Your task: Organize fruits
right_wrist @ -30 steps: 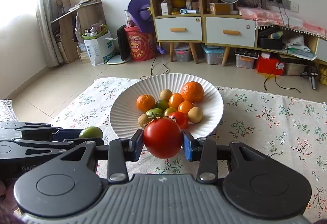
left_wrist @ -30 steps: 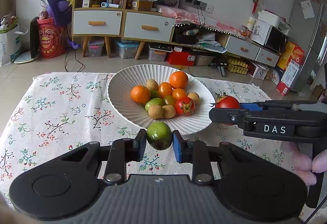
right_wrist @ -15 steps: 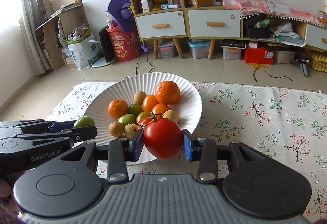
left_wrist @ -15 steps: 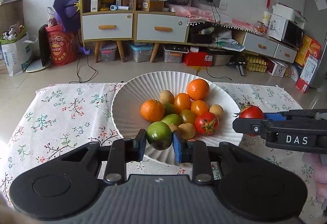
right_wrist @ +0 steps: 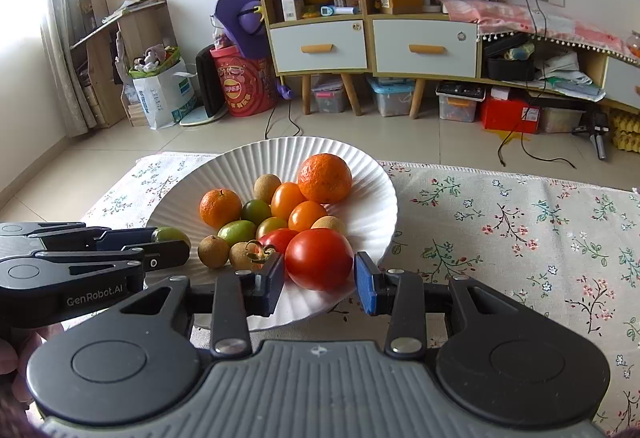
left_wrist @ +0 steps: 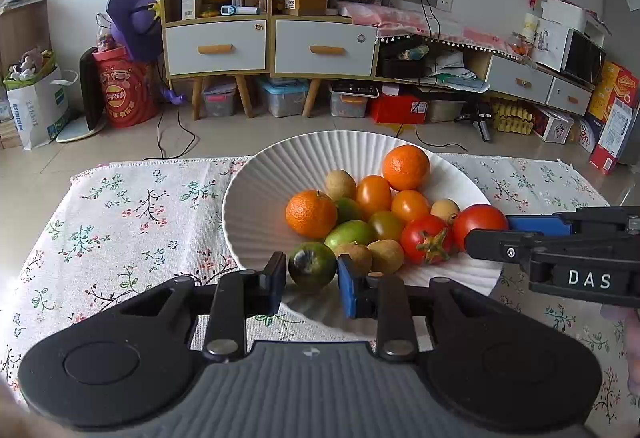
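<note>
A white ribbed plate (left_wrist: 256,206) on the floral cloth holds several fruits: oranges (left_wrist: 311,213), small tomatoes, brown longans and green ones. My left gripper (left_wrist: 312,270) is shut on a dark green round fruit (left_wrist: 312,267), just over the plate's near rim, next to a longan. My right gripper (right_wrist: 319,266) is shut on a big red tomato (right_wrist: 319,258) over the plate's near right part, beside a smaller stemmed tomato (right_wrist: 276,238). In the right wrist view the left gripper (right_wrist: 170,244) with its green fruit (right_wrist: 172,234) stands at the plate's (right_wrist: 372,198) left edge.
The floral tablecloth (right_wrist: 520,230) spreads bare to the right of the plate and to its left (left_wrist: 132,210). The table's far edge lies just behind the plate. Beyond it are a tiled floor, drawer cabinets (left_wrist: 272,46), boxes and a fan.
Both grippers have moved forward and a little down, carrying their fruits from in front of the plate to over its near part. The grips are unchanged.
</note>
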Tool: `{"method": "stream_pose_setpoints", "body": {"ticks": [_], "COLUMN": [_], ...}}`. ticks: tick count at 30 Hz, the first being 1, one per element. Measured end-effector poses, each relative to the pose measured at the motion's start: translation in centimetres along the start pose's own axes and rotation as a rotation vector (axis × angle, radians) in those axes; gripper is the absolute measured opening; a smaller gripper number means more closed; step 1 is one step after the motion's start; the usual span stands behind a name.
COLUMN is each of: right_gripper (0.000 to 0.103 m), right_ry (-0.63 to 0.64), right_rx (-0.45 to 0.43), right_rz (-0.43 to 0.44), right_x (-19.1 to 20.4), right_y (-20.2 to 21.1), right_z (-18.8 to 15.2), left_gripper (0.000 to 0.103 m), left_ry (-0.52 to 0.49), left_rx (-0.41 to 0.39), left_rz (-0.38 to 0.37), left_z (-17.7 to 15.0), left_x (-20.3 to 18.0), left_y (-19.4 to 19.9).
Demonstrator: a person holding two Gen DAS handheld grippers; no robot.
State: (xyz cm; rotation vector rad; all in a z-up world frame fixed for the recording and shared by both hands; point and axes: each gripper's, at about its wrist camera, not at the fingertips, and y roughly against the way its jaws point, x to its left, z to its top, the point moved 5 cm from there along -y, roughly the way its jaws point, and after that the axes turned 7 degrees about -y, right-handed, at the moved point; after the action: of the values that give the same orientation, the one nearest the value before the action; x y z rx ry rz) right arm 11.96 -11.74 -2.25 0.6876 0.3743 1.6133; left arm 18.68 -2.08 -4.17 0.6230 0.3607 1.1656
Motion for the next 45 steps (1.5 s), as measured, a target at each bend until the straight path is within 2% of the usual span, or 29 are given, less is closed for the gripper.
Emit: {"method": "stream_pose_setpoints", "body": {"ticks": [3,5,10,17,19,22,30,34,41,45], "right_gripper": [0.046,0.048,0.059,0.070,0.074,0.077,0.086,0.094,0.096,0.098], "right_ry": [-0.004,-0.003,-0.013,-0.051,-0.065,-0.095,-0.125,-0.096,-0.103,-0.073], "right_rx": [-0.011,-0.014,-0.018,-0.040,-0.049,-0.054,0.003,0.044,0.126,0.136], "right_rz": [-0.003,-0.002,-0.004,-0.008,-0.009,-0.022,-0.097,-0.124,-0.163,-0.203], "right_x": [-0.1,-0.1,-0.3,-1.0,-1.4,-2.1,-2.6,-2.0,-1.2,-0.7], "right_y": [0.2,0.3,0.4,1.2,1.5,1.9,2.7,3.5,5.2,6.3], "right_z": [0.1,0.3,0.4,0.9,1.2,1.3,0.2,-0.7,-2.5,-3.2], "left_gripper": [0.030,0.035,0.056,0.067,0.076,0.084,0.097,0.098,0.098,0.098], "left_ry": [0.001,0.004,0.005,0.026,0.033,0.047,0.106,0.119,0.141,0.119], "left_rx": [-0.005,-0.007,-0.012,0.000,0.003,0.010,0.090,0.140,0.206,0.229], "left_rz": [0.003,0.000,0.001,-0.001,0.004,0.017,0.026,0.035,0.031,0.089], "left_z": [0.0,0.2,0.4,0.3,0.2,0.1,-0.9,-1.9,-3.6,-4.4], "left_x": [0.1,0.0,-0.3,0.1,0.3,0.5,0.8,0.3,-0.3,-0.6], "left_y": [0.1,0.1,0.5,0.7,1.1,1.8,3.2,4.3,6.3,7.6]}}
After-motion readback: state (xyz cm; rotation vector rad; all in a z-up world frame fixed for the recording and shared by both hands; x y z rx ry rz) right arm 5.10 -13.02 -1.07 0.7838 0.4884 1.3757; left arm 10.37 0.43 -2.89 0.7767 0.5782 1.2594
